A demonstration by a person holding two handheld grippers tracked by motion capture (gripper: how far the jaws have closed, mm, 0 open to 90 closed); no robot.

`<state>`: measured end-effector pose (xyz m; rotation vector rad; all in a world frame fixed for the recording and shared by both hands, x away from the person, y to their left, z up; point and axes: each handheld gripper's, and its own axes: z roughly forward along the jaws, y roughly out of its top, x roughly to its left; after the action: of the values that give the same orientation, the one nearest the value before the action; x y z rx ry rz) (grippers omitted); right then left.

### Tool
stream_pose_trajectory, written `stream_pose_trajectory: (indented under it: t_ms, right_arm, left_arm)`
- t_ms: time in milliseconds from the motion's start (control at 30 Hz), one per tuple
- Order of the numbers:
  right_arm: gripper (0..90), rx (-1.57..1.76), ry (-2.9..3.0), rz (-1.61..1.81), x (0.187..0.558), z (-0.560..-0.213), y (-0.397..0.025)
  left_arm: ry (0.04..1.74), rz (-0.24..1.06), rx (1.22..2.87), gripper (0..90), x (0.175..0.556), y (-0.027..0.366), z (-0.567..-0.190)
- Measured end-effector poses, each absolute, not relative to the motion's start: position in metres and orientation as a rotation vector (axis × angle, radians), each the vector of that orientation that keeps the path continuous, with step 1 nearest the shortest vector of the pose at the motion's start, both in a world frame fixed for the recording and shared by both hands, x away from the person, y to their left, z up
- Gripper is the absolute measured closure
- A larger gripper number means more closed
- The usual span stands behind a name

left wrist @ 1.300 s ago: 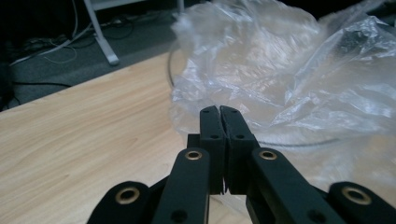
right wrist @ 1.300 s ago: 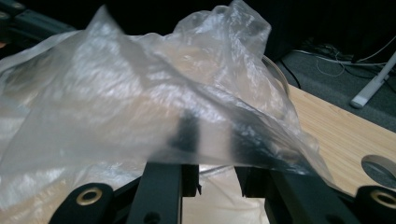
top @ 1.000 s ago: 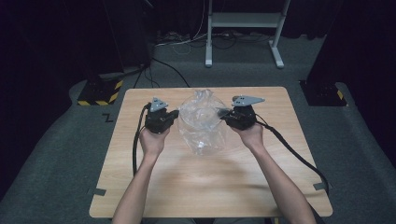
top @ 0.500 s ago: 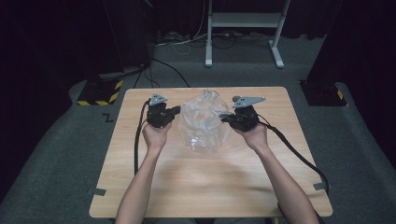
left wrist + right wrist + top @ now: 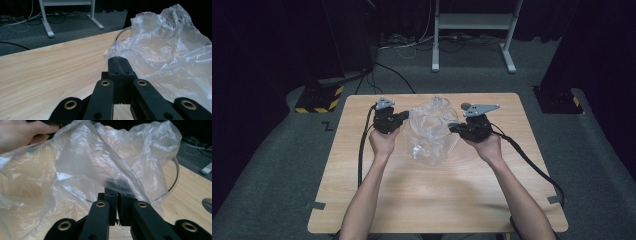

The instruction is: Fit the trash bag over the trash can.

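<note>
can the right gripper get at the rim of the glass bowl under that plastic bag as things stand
Probably not directly: the right gripper is shut on the clear plastic bag, which drapes over the glass bowl and covers most of its rim.

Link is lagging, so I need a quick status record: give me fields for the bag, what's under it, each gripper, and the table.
bag: clear plastic bag, crumpled, mid-table between both grippers
under bag: curved rim of a clear round container
left gripper: jaws together, at the bag's edge; pinch on the film not certain
right gripper: jaws closed on the bag's film
table: light wood, near half bare
</note>
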<state>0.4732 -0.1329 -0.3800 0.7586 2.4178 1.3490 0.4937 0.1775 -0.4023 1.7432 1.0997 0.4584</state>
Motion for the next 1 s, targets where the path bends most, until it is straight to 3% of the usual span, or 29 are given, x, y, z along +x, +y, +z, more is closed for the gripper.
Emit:
stream_pose_trajectory:
  t_ms: [67,167,400,667,1000]
  right_arm:
    - [76.6,0.755,2.382,1.378,0.471,-0.377,-0.135]
    - [73.8,0.765,2.337,1.4,0.47,-0.373,-0.138]
    - [79.3,0.823,2.239,1.387,0.478,-0.375,-0.141]
    - [79.3,0.852,2.23,1.304,0.49,-0.39,-0.133]
    - [83.9,0.787,2.327,1.26,0.481,-0.391,-0.13]
  left_arm:
    - [1.097,0.467,1.739,90.0,0.494,0.178,-0.402]
    - [1.094,0.471,1.737,90.0,0.494,0.178,-0.401]
    - [1.11,0.472,1.718,89.8,0.498,0.182,-0.403]
    - [1.122,0.442,1.718,89.9,0.503,0.181,-0.409]
    - [1.096,0.403,1.737,89.9,0.502,0.176,-0.411]
